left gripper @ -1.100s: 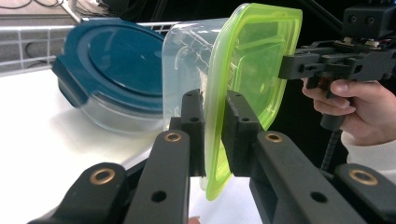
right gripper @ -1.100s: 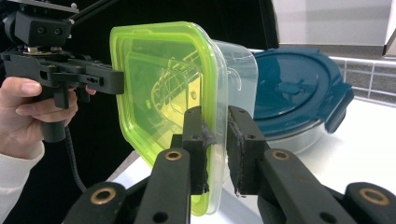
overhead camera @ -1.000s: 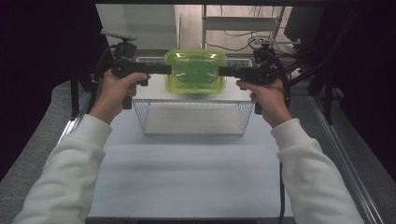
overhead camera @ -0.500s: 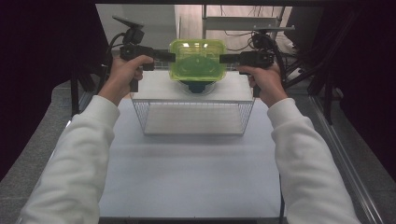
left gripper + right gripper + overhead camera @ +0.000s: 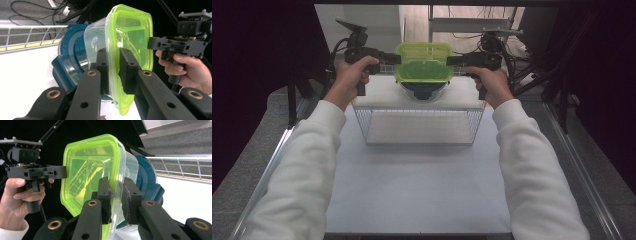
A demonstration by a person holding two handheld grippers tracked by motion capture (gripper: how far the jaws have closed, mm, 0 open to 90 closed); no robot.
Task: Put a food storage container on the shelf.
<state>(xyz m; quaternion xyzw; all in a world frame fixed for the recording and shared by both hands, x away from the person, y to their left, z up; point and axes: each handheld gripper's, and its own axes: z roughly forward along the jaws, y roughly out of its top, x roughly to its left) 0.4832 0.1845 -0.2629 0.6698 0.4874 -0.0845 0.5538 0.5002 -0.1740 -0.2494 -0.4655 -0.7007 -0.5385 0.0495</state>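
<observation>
Container [image 5: 424, 62], green-lidded, hangs level beyond the wire basket [image 5: 419, 120], long axis running gripper to gripper. Left gripper [image 5: 393, 58] and right gripper [image 5: 454, 60] jaws pinch opposite rims. Gripper views reveal blue bowl [image 5: 71, 62] directly beneath.

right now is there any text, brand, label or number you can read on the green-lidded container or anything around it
None: no readable word, label, brand or number on any surface.
green lid and clear container: plain, with moulded ridges but no lettering.
blue container beneath: no marking visible.
left gripper and right gripper: black jaws with screws and brass bushings, no print.
wire basket: bare.
</observation>
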